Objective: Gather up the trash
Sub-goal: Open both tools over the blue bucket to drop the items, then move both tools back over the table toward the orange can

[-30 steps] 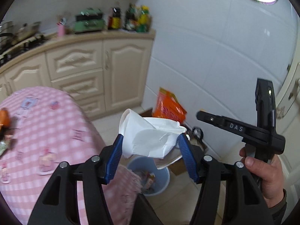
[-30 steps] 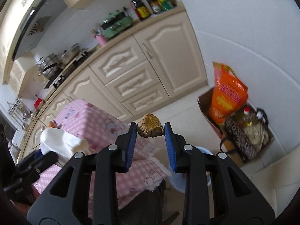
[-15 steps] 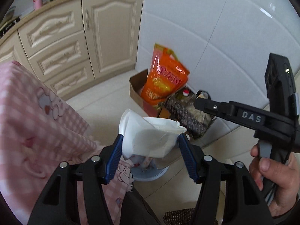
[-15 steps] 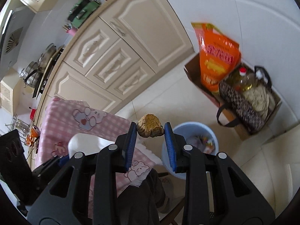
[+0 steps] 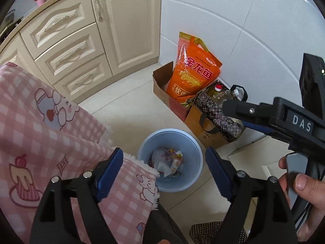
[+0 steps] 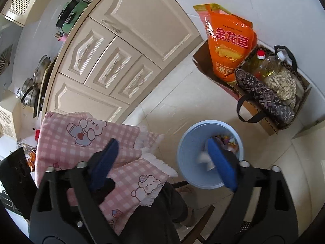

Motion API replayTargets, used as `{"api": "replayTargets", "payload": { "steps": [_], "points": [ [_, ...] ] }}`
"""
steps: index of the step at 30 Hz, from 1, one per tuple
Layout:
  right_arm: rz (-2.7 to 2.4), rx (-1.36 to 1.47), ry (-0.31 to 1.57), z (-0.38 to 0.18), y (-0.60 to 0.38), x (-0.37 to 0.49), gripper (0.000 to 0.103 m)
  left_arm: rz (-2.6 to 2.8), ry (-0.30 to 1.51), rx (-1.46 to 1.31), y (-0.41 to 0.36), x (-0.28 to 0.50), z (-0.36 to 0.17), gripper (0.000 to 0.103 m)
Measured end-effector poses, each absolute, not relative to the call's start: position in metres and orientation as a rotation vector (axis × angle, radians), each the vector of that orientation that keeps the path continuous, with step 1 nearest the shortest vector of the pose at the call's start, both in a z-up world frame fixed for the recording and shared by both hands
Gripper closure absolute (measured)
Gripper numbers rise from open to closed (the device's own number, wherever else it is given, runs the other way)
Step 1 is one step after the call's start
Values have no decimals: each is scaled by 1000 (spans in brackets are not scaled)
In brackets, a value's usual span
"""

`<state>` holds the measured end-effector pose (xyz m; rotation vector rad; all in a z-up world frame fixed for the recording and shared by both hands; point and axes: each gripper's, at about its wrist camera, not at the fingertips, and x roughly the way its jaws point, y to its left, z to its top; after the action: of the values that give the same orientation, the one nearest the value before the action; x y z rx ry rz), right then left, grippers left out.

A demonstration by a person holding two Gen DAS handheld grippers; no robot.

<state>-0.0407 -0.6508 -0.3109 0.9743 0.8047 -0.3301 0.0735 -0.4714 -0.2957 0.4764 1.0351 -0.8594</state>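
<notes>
Above the blue bin (image 5: 170, 160) at lower centre, the left gripper (image 5: 164, 172) and right gripper (image 6: 165, 162) have just been opening and stand apart with nothing between them, trash (image 5: 168, 162) lying inside the bin.

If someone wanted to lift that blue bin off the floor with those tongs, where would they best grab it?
Probably the blue bin's rim, from straight above. It stands upright with its mouth open upward, and the thin round wall lets one finger go inside and one outside. The side away from the pink tablecloth looks best, since the cloth's fringe overhangs the near edge. Both tongs now stand open and empty.
</notes>
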Motion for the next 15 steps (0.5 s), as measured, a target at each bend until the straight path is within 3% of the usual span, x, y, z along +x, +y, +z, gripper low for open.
{"api": "replayTargets", "payload": {
  "steps": [2,15],
  "points": [
    [-351,963,810,-308,-651,-44,7,-851,1029,462,-469,72,-291,22],
    [-388,897,760,-267,-642,-54,6,-863,901,366,-442,55,-228,21]
  ]
}}
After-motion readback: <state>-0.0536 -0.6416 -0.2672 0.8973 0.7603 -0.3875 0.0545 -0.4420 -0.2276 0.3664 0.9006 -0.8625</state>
